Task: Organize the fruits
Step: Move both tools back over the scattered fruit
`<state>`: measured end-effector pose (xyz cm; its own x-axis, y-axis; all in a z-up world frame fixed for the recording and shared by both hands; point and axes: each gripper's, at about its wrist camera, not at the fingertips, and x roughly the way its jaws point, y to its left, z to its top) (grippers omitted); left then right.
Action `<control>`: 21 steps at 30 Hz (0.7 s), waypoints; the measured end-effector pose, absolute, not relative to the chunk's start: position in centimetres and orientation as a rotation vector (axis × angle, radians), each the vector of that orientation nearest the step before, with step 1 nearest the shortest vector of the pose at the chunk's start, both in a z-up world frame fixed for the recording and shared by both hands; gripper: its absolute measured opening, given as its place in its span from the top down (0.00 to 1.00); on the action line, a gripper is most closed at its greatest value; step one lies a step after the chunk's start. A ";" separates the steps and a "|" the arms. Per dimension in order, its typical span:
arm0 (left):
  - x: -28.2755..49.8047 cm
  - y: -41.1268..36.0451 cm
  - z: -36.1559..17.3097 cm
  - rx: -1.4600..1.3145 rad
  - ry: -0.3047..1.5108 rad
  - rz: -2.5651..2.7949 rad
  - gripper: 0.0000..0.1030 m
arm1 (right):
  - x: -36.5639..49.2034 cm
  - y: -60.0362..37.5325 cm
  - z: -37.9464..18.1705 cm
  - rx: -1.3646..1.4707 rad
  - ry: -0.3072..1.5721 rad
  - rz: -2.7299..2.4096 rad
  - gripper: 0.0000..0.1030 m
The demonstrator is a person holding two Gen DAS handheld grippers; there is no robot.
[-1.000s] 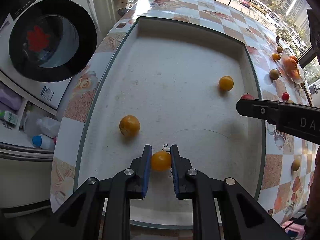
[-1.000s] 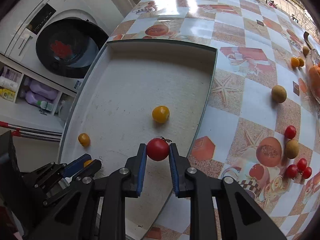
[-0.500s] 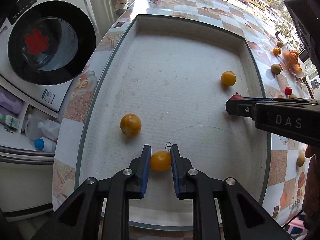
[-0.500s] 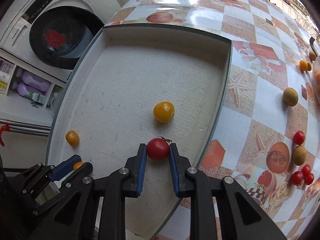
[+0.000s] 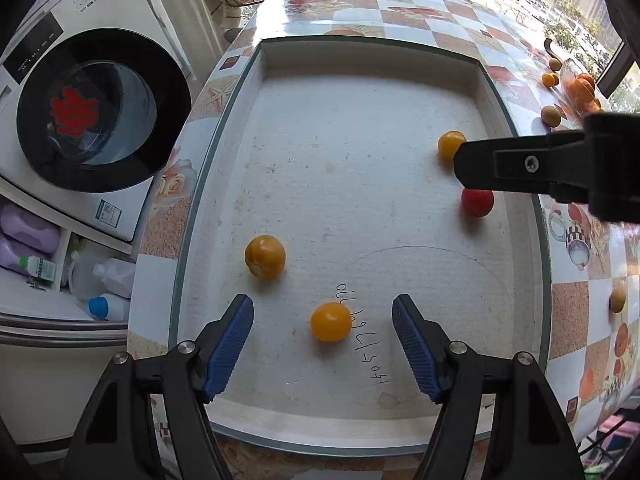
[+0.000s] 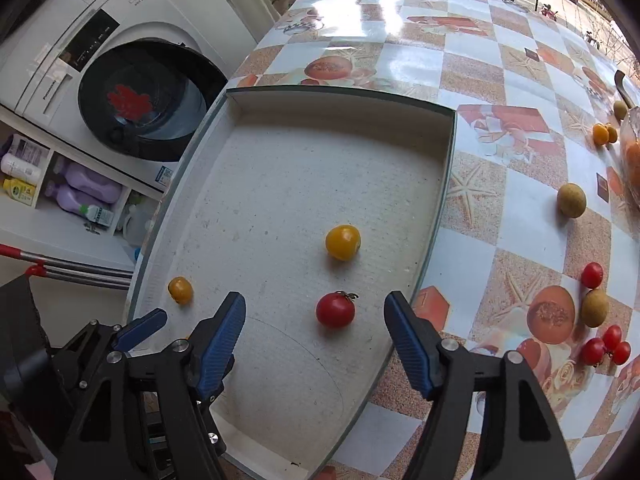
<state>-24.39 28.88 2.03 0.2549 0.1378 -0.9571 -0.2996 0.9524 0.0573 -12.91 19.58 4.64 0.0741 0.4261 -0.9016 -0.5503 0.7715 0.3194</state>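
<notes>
Both are releasing: the left hand-held gripper [image 5: 323, 346] opens around a yellow tomato [image 5: 331, 321], the right hand-held gripper [image 6: 315, 334] around a red tomato [image 6: 335, 309], both resting free inside the tray [image 5: 372, 54]. Next: fetch loose fruit outside the tray.

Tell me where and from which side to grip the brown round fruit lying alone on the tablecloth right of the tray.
Grip the brown round fruit across its widest middle, coming from above. It is a small ball lying on the flat tablecloth, so no side is better than another, and bare cloth surrounds it, leaving room for both fingers. A light squeeze is probably enough.
</notes>
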 end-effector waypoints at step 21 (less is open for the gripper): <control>-16.5 17.9 6.9 -0.058 1.181 0.062 0.29 | -11.1 -2.6 2.9 0.039 1.359 0.227 0.22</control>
<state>-16.47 17.93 6.89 0.3790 0.0182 -0.9252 -0.0793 0.9968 -0.0129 -11.05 -2.64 2.95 0.1915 0.1839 -0.9641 -0.1393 0.9774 0.1587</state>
